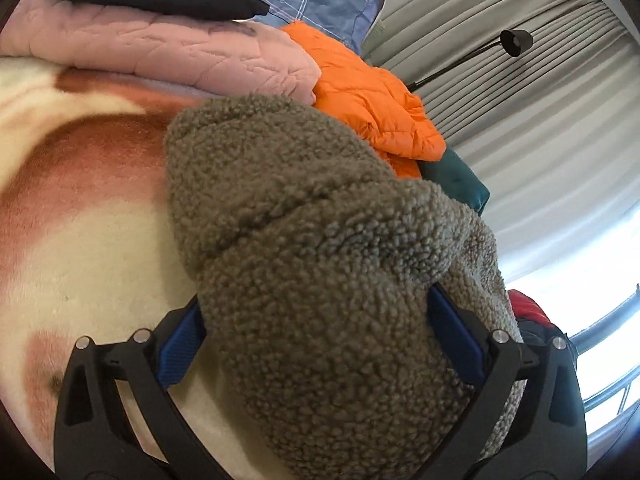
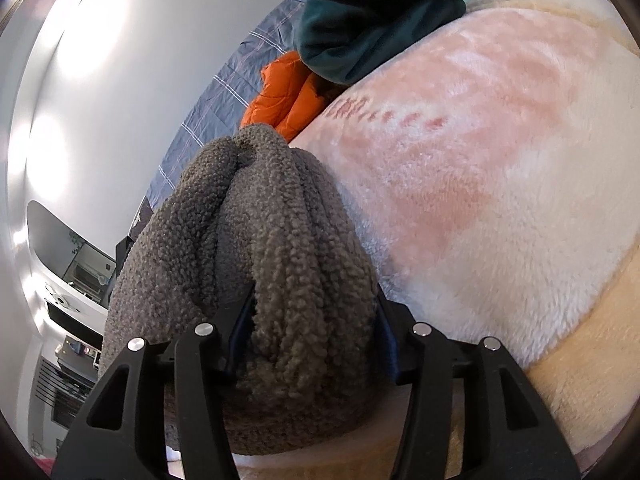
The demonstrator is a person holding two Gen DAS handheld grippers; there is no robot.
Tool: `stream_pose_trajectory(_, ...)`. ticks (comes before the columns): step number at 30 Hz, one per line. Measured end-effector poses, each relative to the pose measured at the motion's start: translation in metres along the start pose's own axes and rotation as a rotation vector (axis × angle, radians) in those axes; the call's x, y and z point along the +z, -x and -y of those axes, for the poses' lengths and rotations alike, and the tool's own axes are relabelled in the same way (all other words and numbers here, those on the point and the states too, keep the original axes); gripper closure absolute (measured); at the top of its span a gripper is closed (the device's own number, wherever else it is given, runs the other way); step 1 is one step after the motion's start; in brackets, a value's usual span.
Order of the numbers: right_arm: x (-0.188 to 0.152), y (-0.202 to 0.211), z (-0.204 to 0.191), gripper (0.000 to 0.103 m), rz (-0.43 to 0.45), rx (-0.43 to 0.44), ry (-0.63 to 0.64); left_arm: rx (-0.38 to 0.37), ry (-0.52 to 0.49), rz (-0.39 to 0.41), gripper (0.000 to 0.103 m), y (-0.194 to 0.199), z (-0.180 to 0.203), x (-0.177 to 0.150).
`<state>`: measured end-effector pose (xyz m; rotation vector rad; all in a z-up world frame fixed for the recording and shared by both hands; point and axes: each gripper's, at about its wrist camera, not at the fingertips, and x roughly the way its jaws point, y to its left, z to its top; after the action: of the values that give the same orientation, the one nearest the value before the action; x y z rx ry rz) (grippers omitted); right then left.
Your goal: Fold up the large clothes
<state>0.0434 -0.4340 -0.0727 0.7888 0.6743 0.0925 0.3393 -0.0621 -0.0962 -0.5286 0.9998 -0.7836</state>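
- A cream and pink plush blanket (image 2: 500, 208) is lying beneath everything.
- A grey-brown fleece garment (image 1: 320, 264) is hanging bunched above it, near an orange jacket (image 1: 368, 92).
- The left gripper (image 1: 316, 344) is clamping the fleece.
- The right gripper (image 2: 312, 328) is gripping another fold.

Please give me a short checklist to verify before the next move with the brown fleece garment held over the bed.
1. Left hand-held gripper holds the brown fleece garment: ok, fabric fills the jaws.
2. Right hand-held gripper holds the same garment: ok, thick bunch clamped.
3. Garment edges aligned for folding: cannot tell, fabric is bunched.
4. Free space on the plush blanket for laying down: ok.
5. Orange jacket and pink quilted garment apart from the fleece: cannot tell, they look close behind it.
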Motion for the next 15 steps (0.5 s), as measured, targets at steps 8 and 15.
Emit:
stream_pose_trajectory(8, 0.001, -0.001, 0.002, 0.050, -0.001, 0.014, 0.010, -0.072, 0.038, -0.003, 0.002, 0.000, 0.004, 0.009)
stream_pose_trajectory(15, 0.001, -0.002, 0.002, 0.049, -0.001, 0.022, 0.015, -0.101, 0.050, -0.013, 0.002, -0.006, -0.001, 0.014)
